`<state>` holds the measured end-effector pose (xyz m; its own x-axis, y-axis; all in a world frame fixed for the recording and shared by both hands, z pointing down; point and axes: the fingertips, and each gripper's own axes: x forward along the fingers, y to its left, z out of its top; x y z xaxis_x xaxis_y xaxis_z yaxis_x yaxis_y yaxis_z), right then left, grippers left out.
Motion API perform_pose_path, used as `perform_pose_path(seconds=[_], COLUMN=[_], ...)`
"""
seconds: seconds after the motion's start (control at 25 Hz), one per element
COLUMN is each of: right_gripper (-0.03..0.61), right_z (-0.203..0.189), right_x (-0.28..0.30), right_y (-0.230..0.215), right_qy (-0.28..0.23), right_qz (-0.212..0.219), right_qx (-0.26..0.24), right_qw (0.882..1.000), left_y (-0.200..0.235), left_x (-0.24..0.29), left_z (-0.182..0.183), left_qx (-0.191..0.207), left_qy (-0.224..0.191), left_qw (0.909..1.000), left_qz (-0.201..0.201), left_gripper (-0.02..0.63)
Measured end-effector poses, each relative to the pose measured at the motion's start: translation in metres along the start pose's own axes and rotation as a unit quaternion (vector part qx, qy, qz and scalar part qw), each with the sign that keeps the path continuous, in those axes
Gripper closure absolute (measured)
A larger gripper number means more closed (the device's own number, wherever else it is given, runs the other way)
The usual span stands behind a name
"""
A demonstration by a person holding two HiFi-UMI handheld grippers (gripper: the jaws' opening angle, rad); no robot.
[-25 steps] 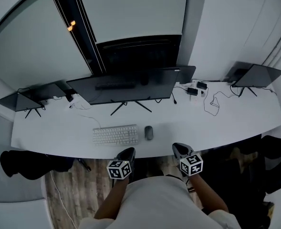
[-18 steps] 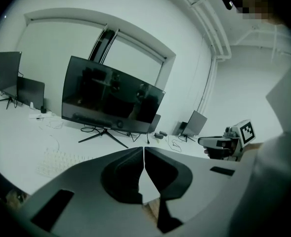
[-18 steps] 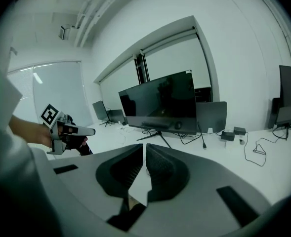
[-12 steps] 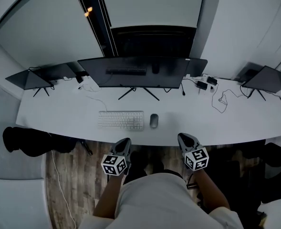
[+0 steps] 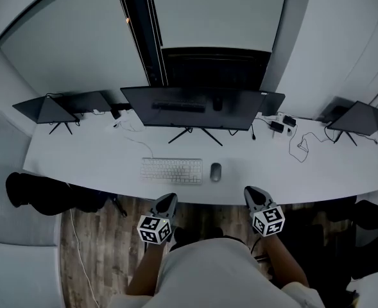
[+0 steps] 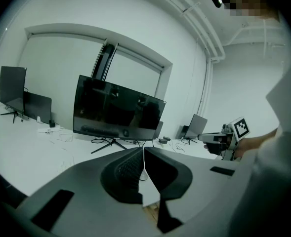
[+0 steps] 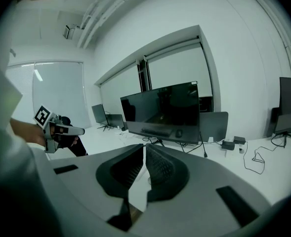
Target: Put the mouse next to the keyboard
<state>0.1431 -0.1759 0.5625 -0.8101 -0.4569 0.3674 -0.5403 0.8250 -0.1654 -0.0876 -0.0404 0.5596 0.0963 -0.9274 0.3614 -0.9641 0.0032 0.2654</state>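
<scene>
On the white worktop (image 5: 86, 165), near its front edge: the mouse (image 5: 215, 171), dark, lying flat just beside the right end of the keyboard (image 5: 172, 171). A narrow strip of bare surface shows between them, so as far as we can tell they do not touch. Against the task, we read the placement as already met, or nearly so.

Behind both stands the big monitor (image 5: 195, 108) on its spread legs. Smaller screens (image 5: 54, 110) stand well apart at either end.

Both tools hang off the worktop, over the wooden floor (image 5: 92, 249), in front of our body.
- Left tool (image 5: 167, 201): jaws pressed together, nothing between them.
- Right tool (image 5: 253, 194): jaws likewise pressed together, empty.
- Neither touches mouse or keyboard.

Risks we note from here:
- Reaching for the mouse with the jaws pressed together would push it rather than take it. It could slide away from the keyboard or knock into it. The right tool, the nearer one, would need to spread first.
- The mouse's back is domed and looks smooth. A pinch high on the hump may squeeze it out sideways.
- Tidying what already sits well risks undoing it. A careless sweep along the front edge could drag the mouse off the worktop.
</scene>
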Motion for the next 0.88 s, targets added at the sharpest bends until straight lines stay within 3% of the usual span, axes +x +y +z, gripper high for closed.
perform_pose_path(seconds=[0.88], right_gripper=[0.54], right_z=[0.014], right_x=[0.017], right_y=[0.024], right_qy=[-0.013], right_qz=[-0.022], right_qx=[-0.002], right_qw=[1.0], left_y=[0.032], left_x=[-0.006], left_z=[0.007], left_qx=[-0.013], left_qy=[-0.007], left_qw=[0.9995], left_qz=[-0.026], left_gripper=[0.592])
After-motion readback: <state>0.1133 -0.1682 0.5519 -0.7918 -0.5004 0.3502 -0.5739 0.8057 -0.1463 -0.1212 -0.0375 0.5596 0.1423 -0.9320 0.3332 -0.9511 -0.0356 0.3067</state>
